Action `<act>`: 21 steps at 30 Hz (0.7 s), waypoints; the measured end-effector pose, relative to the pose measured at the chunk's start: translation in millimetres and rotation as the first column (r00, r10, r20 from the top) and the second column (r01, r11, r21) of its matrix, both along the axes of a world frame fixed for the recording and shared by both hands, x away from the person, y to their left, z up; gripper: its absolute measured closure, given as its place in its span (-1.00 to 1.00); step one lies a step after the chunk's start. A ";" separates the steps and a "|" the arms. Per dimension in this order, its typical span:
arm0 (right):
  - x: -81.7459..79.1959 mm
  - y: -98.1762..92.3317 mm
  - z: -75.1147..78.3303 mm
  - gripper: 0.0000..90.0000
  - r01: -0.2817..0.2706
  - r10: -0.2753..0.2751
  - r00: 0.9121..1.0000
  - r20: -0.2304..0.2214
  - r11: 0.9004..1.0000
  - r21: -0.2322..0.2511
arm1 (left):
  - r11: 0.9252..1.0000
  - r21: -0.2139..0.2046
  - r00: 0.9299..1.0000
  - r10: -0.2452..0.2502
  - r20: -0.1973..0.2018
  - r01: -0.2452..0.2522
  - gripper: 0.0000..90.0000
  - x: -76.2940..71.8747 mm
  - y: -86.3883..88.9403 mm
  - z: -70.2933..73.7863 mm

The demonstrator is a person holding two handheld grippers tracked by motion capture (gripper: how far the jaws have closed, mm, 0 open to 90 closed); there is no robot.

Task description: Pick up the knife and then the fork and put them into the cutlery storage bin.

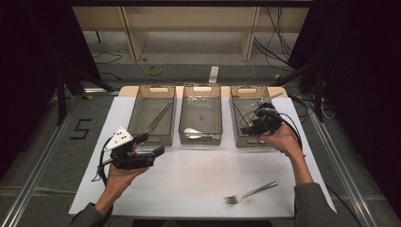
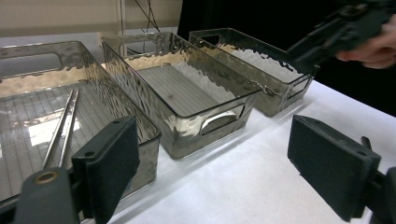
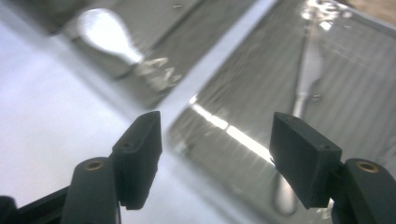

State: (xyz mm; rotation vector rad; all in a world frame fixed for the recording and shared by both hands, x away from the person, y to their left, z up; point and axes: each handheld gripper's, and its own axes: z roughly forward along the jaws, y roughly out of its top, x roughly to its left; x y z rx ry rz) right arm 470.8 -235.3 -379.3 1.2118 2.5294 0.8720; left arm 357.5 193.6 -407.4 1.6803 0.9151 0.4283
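Note:
Three smoky clear bins stand in a row on a white sheet [image 1: 198, 175]. The left bin [image 1: 134, 113] holds a pair of metal chopsticks [image 1: 158, 118] [image 2: 60, 128]. A spoon [image 1: 196, 134] [image 3: 105, 35] lies in the middle bin [image 1: 182, 111]. In the right bin [image 1: 233, 118] rests a metal utensil [image 3: 306, 70]. A fork [image 1: 250, 192] lies on the sheet at the front right. My left gripper [image 1: 152, 143] [image 2: 215, 163] is open in front of the left bin, empty. My right gripper [image 1: 246, 127] [image 3: 217, 158] hovers open over the right bin's near end, nothing between its pads.
The sheet covers a table top with metal rails along both sides. Beyond the bins are a floor with cables and a pale shelf unit [image 1: 189, 28]. In the left gripper view the right gripper [image 2: 345, 28] and its hand show above the far bin.

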 end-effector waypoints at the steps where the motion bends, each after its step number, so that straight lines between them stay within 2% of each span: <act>1: -7.8 -0.2 1.5 -0.23 -0.018 0.018 1.000 0.010 1.000 0.006 | 1.000 0.000 1.000 0.002 0.000 -0.002 -0.64 -0.1 0.0 -0.2; 5: -38.7 -0.1 2.2 -0.25 -0.086 0.085 0.996 0.026 0.996 0.013 | 1.000 -0.001 1.000 0.004 0.003 -0.004 -0.64 -0.3 1.0 0.9; 7: -50.1 0.6 1.7 -0.28 -0.128 0.129 0.992 0.013 0.991 -0.047 | 1.000 0.004 1.000 0.002 0.004 -0.002 -0.64 -0.7 0.4 0.6; 8: -55.5 -0.2 2.4 -0.28 -0.135 0.136 0.990 0.019 0.989 -0.059 | 1.000 0.003 1.000 0.001 0.004 -0.001 -0.64 -1.1 0.3 0.8; 10: -62.9 -3.6 2.1 -0.28 -0.148 0.149 0.989 0.016 0.988 -0.031 | 1.000 0.001 1.000 -0.001 0.008 0.001 -0.64 -1.0 0.1 1.3; 14: -74.5 -4.7 -8.0 -0.29 -0.152 0.151 0.988 -0.021 0.986 -0.064 | 1.000 0.006 1.000 -0.001 0.010 0.001 -0.64 -1.5 0.1 1.4; 21: -98.6 -3.4 -24.8 -0.32 -0.196 0.189 0.979 -0.071 0.976 -0.099 | 1.000 0.006 1.000 -0.001 0.015 0.001 -0.64 -2.1 0.5 2.1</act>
